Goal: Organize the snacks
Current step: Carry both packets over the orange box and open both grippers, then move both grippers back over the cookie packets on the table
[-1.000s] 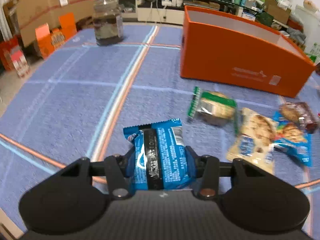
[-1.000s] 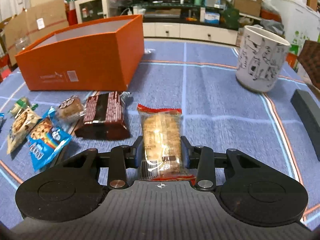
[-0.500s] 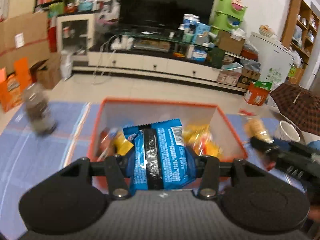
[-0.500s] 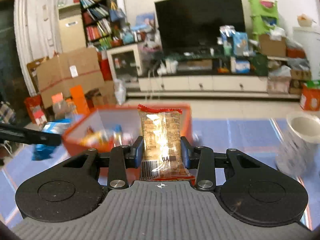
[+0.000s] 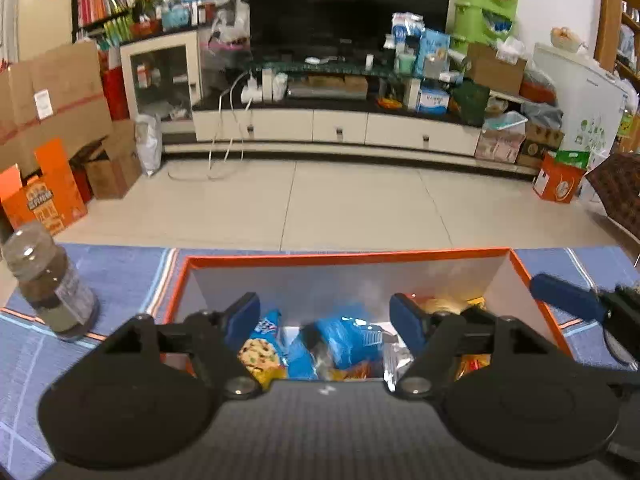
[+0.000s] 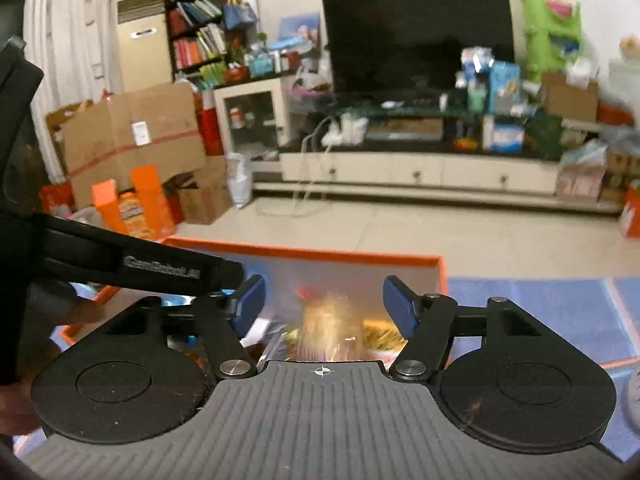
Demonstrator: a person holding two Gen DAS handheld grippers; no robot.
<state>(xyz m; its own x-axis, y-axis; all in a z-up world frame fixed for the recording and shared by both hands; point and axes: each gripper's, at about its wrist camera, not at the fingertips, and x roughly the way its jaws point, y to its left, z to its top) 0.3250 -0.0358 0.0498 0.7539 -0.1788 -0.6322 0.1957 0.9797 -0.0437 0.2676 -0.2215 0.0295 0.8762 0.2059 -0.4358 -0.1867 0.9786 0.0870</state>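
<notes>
Both wrist cams close above orange box [image 5: 344, 257], facing TV [image 6: 416, 36].

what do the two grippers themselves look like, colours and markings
Both match: the left gripper and right gripper have matte black linkage arms with silver pivot screws, round black discs either side, a ribbed grey base with a white crosshair, and blue fingers. The left gripper's side carries pale, blurred lettering.
</notes>
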